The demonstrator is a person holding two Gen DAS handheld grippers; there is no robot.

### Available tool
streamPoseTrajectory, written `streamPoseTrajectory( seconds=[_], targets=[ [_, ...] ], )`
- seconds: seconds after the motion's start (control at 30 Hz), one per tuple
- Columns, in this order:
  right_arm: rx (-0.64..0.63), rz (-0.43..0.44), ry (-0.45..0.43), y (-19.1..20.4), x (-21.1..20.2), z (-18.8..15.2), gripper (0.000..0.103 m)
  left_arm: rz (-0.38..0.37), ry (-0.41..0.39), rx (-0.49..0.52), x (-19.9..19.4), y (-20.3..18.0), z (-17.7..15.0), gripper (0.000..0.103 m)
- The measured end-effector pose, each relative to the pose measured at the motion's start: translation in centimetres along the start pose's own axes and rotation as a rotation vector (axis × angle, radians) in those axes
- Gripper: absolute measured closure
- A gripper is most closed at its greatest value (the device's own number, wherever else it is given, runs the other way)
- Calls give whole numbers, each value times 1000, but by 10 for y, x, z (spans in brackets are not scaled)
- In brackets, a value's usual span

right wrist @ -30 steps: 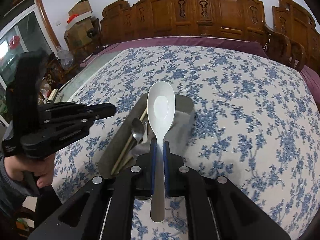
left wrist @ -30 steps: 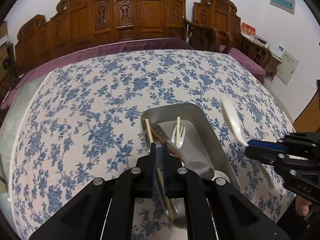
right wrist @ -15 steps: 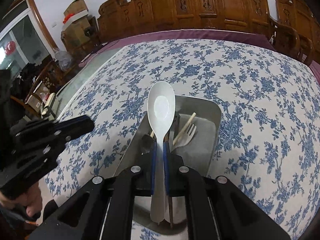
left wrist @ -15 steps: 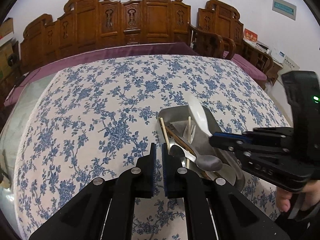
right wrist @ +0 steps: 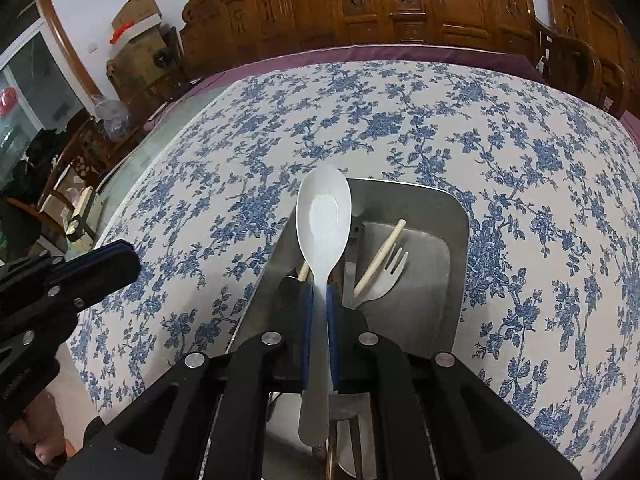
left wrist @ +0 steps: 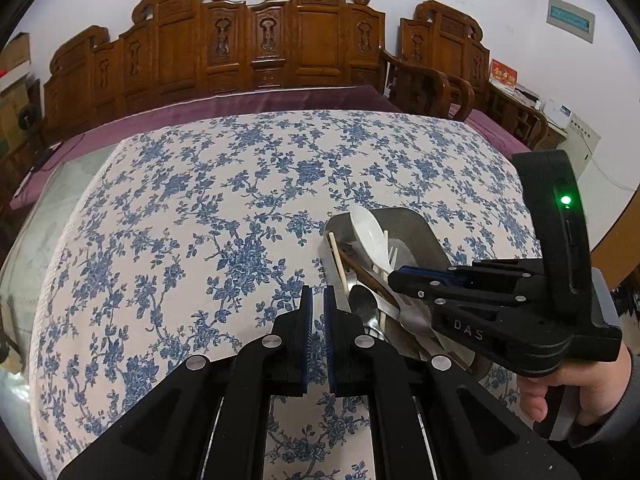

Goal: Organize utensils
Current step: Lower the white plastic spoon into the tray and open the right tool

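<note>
My right gripper (right wrist: 319, 292) is shut on the handle of a large white spoon (right wrist: 323, 220), whose bowl hangs over the left part of a grey metal tray (right wrist: 456, 216). In the tray lie a white plastic fork (right wrist: 386, 278), wooden chopsticks (right wrist: 380, 258) and metal utensils. In the left wrist view the same tray (left wrist: 420, 226) shows at the right with the white spoon (left wrist: 370, 236), a metal spoon (left wrist: 366, 308) and a chopstick (left wrist: 338, 258). My left gripper (left wrist: 318, 294) is shut and empty, above the tablecloth just left of the tray. The right gripper (left wrist: 400, 276) reaches in over the tray.
The table wears a white cloth with blue flowers (left wrist: 220, 220). Carved wooden chairs (left wrist: 280, 48) line its far side. A person's hand (left wrist: 576, 396) holds the right gripper at the lower right. Boxes and clutter (right wrist: 136, 40) stand at the far left of the room.
The right gripper has come down and forward with the white spoon, from beside the tray to low over it. The left gripper has drawn back leftward off the tray.
</note>
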State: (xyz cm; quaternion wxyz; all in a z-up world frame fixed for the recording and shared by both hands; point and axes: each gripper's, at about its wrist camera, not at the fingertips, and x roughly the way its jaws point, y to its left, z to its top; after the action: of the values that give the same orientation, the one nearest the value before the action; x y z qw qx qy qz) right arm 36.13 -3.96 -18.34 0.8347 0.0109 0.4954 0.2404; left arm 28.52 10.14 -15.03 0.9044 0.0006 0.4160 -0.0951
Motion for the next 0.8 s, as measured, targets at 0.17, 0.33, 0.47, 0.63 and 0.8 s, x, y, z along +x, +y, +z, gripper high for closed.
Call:
streamPoseTrajectory(
  seconds=[0.17,0.33,0.47,0.63,0.8],
  targets=[
    [28,33,-10,-5,-1,1,91,-1,0,0,-1,0,0,100],
    [-22,36,-26,-1,-7,-3,91,-2,0,-2,-1,0,0,100],
    [-39,29,-51,-1,-19,-7,91,-3,-1,-2,-2,-3,0,100],
    [-60,-14,-101,-3,-43,-16,85,5,-2,-10,-5,-8,-1,91],
    [-55,-42,-143,-8,-68,-26,85,21,-16,-14,-16,-18,-3,79]
  ],
)
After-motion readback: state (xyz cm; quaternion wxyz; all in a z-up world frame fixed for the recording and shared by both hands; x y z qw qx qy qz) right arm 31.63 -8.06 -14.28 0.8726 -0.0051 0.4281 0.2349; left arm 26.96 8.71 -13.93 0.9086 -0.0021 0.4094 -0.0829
